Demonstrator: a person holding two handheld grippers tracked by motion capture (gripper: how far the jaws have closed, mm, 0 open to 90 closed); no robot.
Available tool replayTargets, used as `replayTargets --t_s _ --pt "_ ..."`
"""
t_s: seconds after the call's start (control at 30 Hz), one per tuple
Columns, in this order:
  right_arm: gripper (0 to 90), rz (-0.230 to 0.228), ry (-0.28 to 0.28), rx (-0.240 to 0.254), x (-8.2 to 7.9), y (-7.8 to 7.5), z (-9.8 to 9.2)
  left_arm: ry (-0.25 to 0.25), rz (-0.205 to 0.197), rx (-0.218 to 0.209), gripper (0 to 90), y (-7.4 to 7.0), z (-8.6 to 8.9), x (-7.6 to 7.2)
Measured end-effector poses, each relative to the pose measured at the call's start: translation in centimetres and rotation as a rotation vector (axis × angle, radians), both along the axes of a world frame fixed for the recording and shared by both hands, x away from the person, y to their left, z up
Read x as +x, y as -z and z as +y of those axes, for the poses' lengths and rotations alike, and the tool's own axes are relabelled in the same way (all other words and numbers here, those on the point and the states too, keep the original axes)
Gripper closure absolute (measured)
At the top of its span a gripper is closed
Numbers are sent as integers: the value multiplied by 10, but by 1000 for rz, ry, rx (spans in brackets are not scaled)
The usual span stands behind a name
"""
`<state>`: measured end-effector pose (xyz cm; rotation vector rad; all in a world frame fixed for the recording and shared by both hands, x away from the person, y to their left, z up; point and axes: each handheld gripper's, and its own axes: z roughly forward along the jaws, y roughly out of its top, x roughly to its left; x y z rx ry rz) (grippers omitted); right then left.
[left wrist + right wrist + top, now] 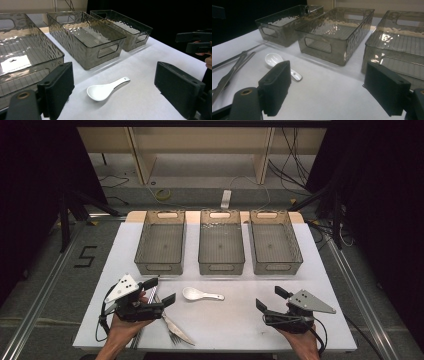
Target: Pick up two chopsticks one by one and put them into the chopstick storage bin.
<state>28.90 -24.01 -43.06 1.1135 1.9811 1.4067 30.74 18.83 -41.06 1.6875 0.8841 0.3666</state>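
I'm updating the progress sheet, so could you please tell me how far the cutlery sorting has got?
Done: nothing yet; all three bins look empty. In hand: nothing; the left gripper and right gripper are both open, and the left gripper is aimed at the spoon. Left: the spoon and the metal cutlery by the left hand lie on the table.

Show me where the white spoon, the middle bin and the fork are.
white spoon (101, 91), left gripper view, on its bowl.
middle bin (221, 268), high view, on its near wall.
fork (174, 336), high view, near its prongs.
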Motion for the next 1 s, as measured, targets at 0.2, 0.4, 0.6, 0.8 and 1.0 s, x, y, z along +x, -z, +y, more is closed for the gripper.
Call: replayTargets --t_s 0.2,0.4,0.6,0.8,1.0 --pt "228 3 0 -2 0 0 0 -5 14 -4 150 0 2 2" --pt "228 0 1 -8 -1 -1 0 -17 26 10 150 -2 4 5" --pt "229 8 -4 -17 -1 -1 1 -48 75 25 150 -8 10 9" --pt "230 18 -12 -21 -1 -1 1 -77 183 60 150 -10 13 17" --pt "231 30 -22 -24 0 1 3 -126 299 123 154 -12 26 34"
